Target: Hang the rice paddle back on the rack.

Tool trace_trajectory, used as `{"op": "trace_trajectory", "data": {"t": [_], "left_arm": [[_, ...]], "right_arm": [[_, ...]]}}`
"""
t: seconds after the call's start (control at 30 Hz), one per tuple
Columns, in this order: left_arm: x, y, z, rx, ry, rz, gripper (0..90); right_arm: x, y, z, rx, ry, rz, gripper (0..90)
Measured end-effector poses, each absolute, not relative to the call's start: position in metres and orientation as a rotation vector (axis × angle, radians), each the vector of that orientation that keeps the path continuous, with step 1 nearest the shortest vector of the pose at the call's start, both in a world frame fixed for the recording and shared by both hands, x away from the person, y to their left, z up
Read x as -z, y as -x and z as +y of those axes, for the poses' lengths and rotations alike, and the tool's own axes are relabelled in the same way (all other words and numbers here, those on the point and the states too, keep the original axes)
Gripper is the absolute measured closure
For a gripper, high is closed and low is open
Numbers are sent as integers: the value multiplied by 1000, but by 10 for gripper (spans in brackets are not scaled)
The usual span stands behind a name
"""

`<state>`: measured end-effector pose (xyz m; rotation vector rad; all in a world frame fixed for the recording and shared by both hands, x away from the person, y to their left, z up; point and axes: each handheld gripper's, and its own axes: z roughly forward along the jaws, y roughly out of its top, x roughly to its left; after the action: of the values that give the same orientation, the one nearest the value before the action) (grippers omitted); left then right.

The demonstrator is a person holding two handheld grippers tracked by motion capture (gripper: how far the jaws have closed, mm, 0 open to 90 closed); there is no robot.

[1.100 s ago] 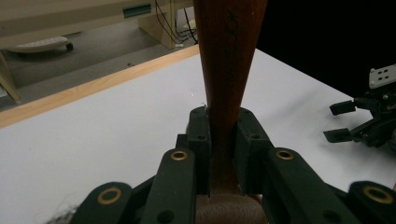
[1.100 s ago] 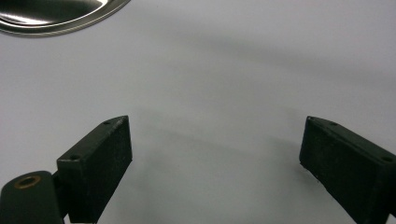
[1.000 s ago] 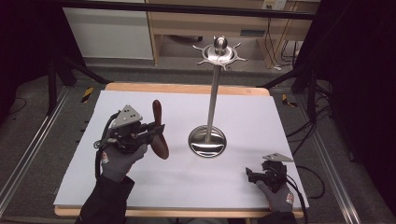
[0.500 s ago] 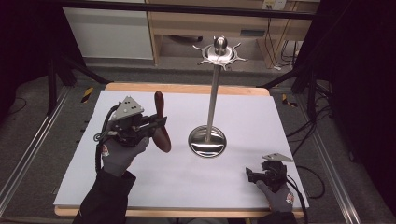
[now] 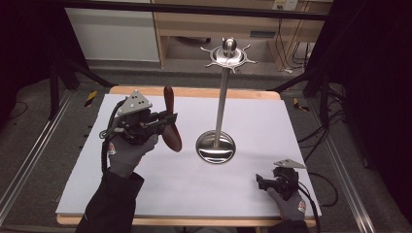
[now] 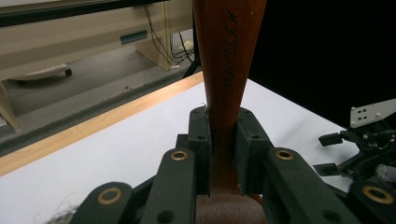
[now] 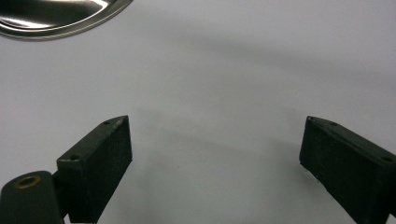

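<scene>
Gripping one wooden spoon (image 5: 171, 127), left tongs (image 5: 167, 120); one stand (image 5: 221, 97).

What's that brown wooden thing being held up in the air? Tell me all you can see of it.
The wooden utensil looks like a dark reddish-brown spoon or spatula: a slim handle bearing stamped lettering and a broader, rounded end hanging low. It stands nearly upright, lifted off the white table cover, left of the metal stand. The left claw clamps its handle between both jaws.

Black grippers, grey gloves on my rig.
My left gripper (image 5: 167, 119) and right gripper (image 5: 260, 181) have black jaws, brass-ringed pivots, grey three-cornered plates and black cables; grey gloves (image 5: 127, 153) carry red markings above dark sleeves (image 5: 112, 204).
</scene>
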<state>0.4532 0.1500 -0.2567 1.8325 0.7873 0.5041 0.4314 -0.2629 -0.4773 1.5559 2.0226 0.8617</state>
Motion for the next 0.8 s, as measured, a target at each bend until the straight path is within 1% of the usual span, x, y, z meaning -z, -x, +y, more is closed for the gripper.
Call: {"op": "trace_trajectory", "data": {"t": [0.27,0.8], "left_arm": [[247,-454,142,-477,-1837,779,779],[231,-461,130,-508,-1860,747,779]], "right_arm": [[477,-431,-263,-867,-1558,2021,97],[477,-432,-263,-874,-1562,2022,97]]}}
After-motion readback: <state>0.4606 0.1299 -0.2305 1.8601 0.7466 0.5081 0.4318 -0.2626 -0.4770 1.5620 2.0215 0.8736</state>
